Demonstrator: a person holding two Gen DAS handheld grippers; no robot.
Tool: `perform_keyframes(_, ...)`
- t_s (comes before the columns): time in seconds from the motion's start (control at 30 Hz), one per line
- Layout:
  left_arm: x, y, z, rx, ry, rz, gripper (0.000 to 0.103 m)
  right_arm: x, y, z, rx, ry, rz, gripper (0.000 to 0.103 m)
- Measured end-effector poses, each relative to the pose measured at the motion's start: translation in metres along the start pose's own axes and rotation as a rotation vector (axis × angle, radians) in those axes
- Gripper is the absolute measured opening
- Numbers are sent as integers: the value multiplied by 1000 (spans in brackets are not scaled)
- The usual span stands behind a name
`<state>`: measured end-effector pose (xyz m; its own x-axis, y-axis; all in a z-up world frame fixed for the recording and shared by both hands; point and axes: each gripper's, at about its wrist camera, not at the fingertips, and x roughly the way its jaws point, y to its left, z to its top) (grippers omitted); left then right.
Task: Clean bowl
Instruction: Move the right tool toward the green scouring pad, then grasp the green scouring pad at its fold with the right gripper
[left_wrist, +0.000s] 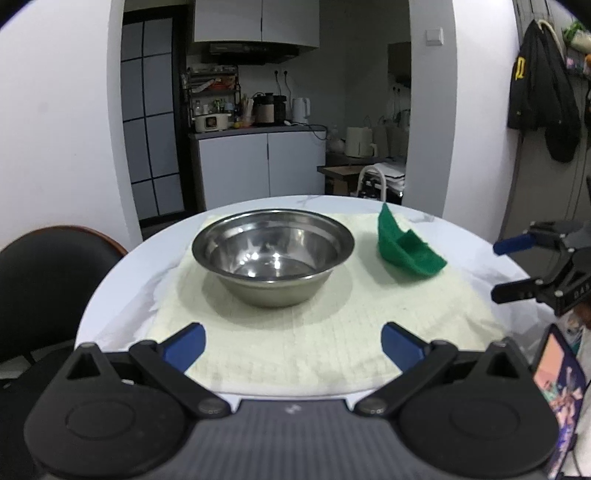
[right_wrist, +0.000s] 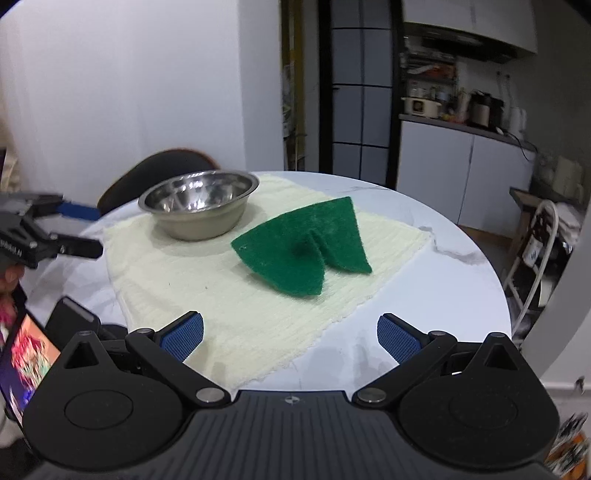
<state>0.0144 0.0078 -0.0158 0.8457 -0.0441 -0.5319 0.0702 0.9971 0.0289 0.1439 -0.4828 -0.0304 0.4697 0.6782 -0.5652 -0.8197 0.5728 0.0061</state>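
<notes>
A black chair with a brown rim (left_wrist: 48, 266) stands at the left edge of the round white marble-patterned table (left_wrist: 110, 295). A cream ribbed cloth (left_wrist: 295, 332) covers the middle of the table. The left gripper (left_wrist: 293, 345), black with blue finger pads, hovers over the near edge of the cloth with its jaws spread wide and nothing between them. Just ahead of it the round stainless-steel bowl (left_wrist: 272, 254) sits upright on the cloth, its inside shiny. To the right of the bowl, apart from it, the folded green scouring pad (left_wrist: 404, 249) lies on the same cloth, one corner sticking up. In the right wrist view the right gripper (right_wrist: 290, 338) hangs above the table's near edge, facing the pad, its blue pads also wide apart and holding nothing. A colourful phone screen (left_wrist: 557, 376) shows between the two grippers.
</notes>
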Motion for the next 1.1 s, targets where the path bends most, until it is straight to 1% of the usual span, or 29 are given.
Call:
perform_keyframes(0.1,2,5,2,-29,7,-69,103,4,4,2,-60,8,20,103)
perform_keyframes(0.17,8,13,4,-77,34,-121,103,7,1,2,-50,26,43,103)
perform_keyframes(0.27,14,18,5,-100,53,-139,103,10,-1,2,-62,22,57,103)
perform_keyframes(0.37,16,23,7,-126,48,-168,103,10,-4,4,-77,11,55,102)
perform_keyframes(0.43,19,26,10,-138,52,-159,103,13,-8,9,-62,16,52,102)
perform_keyframes(0.5,21,28,14,-144,57,-152,103,16,-12,15,-52,-2,49,101)
perform_keyframes(0.57,23,31,18,-151,62,-152,103,19,-17,21,-53,-11,54,95)
perform_keyframes(0.6,24,32,20,-152,65,-152,103,22,-19,24,-54,-8,60,89)
perform_keyframes(0.63,25,33,22,-150,67,-151,103,24,-21,27,-56,-3,66,87)
perform_keyframes(0.8,28,30,28,-116,74,-137,103,39,-28,34,-101,9,91,83)
perform_keyframes(0.9,29,31,29,-116,75,-135,103,48,-33,37,-128,17,107,81)
perform_keyframes(1.1,33,30,33,-126,81,-132,103,58,-41,46,-153,3,122,80)
